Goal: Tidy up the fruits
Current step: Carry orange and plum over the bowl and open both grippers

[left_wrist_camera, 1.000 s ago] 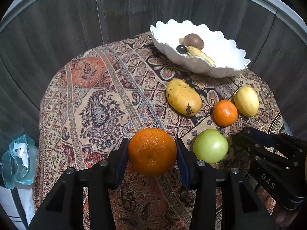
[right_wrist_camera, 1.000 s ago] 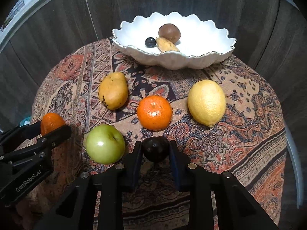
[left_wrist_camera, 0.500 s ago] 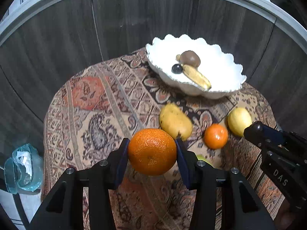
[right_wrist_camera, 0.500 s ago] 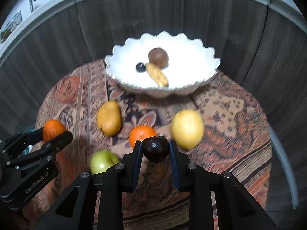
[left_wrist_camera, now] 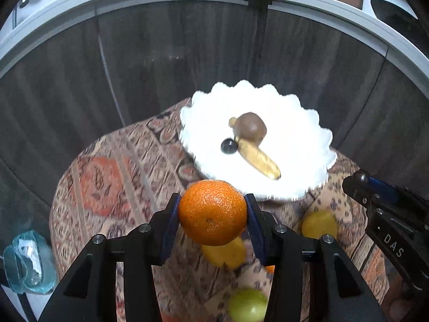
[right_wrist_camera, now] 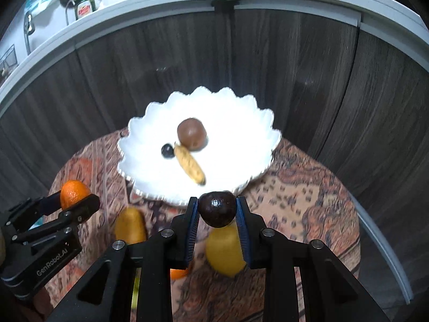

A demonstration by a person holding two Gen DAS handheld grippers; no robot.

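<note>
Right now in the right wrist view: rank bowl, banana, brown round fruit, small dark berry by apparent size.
1. bowl
2. banana, longest of the three fruits
3. brown round fruit, shorter but bulkier, so close to the banana
4. small dark berry
All sit together in the bowl, so nearness hardly skews this.

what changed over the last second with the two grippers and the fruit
Both grippers rose off the cloth and moved toward the white bowl: the left gripper carrying the orange, the right gripper carrying the dark fruit. Neither grip changed. The bowl's three pieces and the fruit on the cloth stayed put.
</note>
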